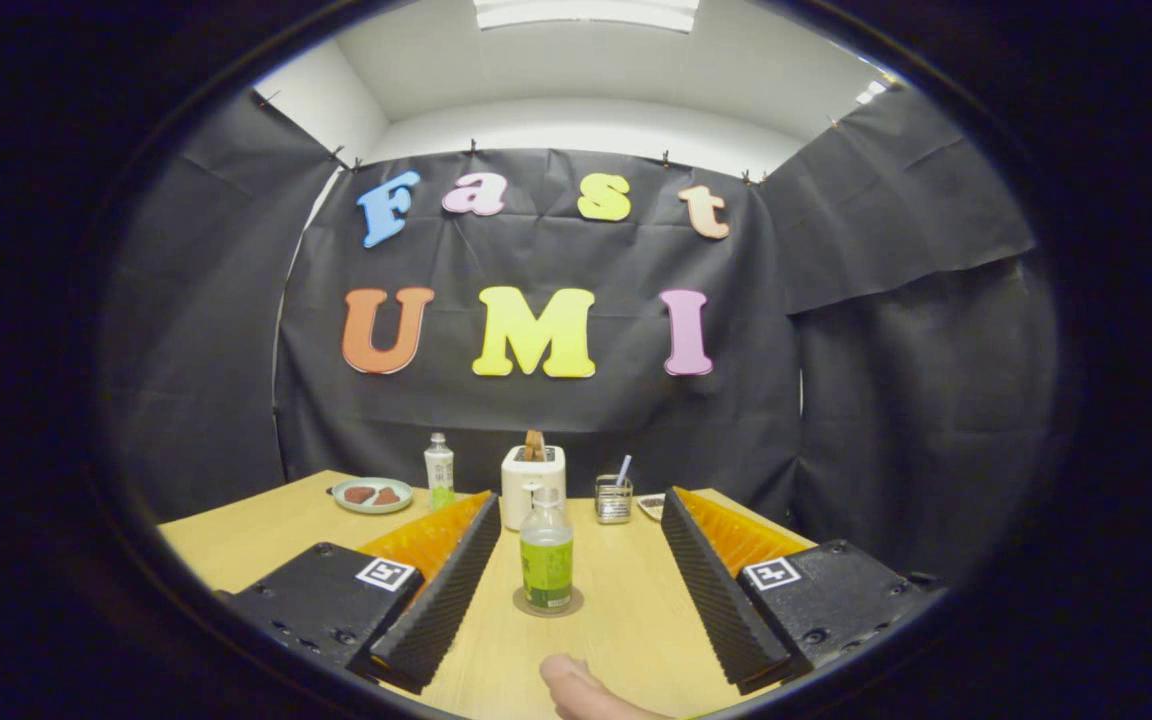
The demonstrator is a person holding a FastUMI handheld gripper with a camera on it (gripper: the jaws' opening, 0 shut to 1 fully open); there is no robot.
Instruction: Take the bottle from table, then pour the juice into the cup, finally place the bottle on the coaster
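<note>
A small clear bottle (546, 552) with green juice in its lower half stands upright on a round coaster (548, 604) on the wooden table (626, 630). It stands between the fingers of my gripper (578, 500), nearer the left one, and neither finger touches it. The gripper is open wide. A clear glass cup (613, 500) with a straw in it sits beyond the bottle, near the tip of the right finger.
At the back of the table stand a white toaster (533, 484) with toast in it, a second bottle (439, 470), a plate (372, 495) with two brown pieces, and a small dish (651, 506). A person's fingertip (584, 690) shows below the coaster.
</note>
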